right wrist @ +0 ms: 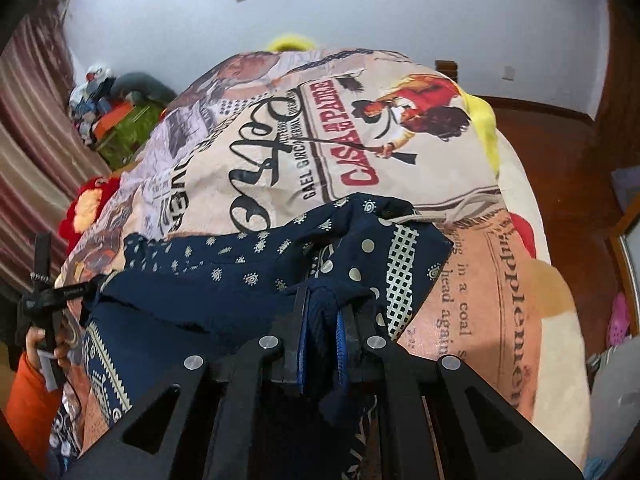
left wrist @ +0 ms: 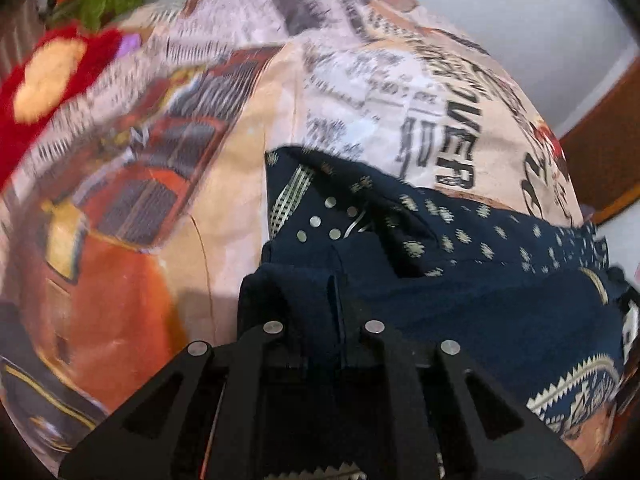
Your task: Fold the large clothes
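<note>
I had the navy patterned garment (right wrist: 208, 312) stretched across the printed bedspread (right wrist: 400, 160). My right gripper (right wrist: 323, 312) was clamped nearly closed on a bunched fold; my left gripper (left wrist: 320, 304) pinched its other end, fingers almost together.

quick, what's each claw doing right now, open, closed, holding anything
Left claw: closed on the navy patterned garment.
Right claw: closed on a bunched fold of the same garment.
</note>
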`<state>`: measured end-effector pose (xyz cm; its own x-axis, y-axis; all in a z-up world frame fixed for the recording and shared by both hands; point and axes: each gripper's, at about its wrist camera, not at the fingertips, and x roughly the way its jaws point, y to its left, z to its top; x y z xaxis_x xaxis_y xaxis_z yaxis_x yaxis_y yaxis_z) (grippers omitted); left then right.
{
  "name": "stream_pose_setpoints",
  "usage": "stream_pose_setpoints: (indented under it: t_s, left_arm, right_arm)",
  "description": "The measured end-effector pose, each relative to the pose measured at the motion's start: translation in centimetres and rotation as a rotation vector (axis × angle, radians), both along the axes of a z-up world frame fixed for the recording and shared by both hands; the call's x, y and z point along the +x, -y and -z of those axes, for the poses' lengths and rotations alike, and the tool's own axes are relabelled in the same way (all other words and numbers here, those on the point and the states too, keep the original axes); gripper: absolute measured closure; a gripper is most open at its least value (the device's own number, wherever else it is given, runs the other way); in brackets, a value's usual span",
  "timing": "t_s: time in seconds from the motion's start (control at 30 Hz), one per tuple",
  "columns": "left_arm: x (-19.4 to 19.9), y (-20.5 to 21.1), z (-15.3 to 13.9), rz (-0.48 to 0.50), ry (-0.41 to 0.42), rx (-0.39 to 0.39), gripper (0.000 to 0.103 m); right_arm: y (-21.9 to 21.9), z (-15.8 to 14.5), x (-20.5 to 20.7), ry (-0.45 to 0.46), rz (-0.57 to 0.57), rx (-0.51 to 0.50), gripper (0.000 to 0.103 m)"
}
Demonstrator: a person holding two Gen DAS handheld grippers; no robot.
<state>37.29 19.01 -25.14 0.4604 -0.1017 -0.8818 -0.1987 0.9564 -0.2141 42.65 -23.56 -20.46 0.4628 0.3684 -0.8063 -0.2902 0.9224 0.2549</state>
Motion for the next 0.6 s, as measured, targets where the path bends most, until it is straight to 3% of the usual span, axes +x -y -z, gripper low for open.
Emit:
stream_pose_setpoints:
  t_s: [0.37,0.47,0.6]
  left_arm:
    - [-3.0,2.0,-7.8,0.093,0.089,0.126,0.084]
    - [-3.0,2.5,-8.3,0.111,0.076,0.153,0.082]
    - [-2.2,1.7,-6.8,0.113,0.003,0.104,0.073]
  right_arm:
    - [0.0,-5.4,-4.0,0.117,-0.042,-0.087,0.095]
    - [0.7,-6.1,-4.2,0.102,-0.029,-0.052,0.095]
    - [2.1,-6.8,-3.9,0.061,0.001,0.054,0.094]
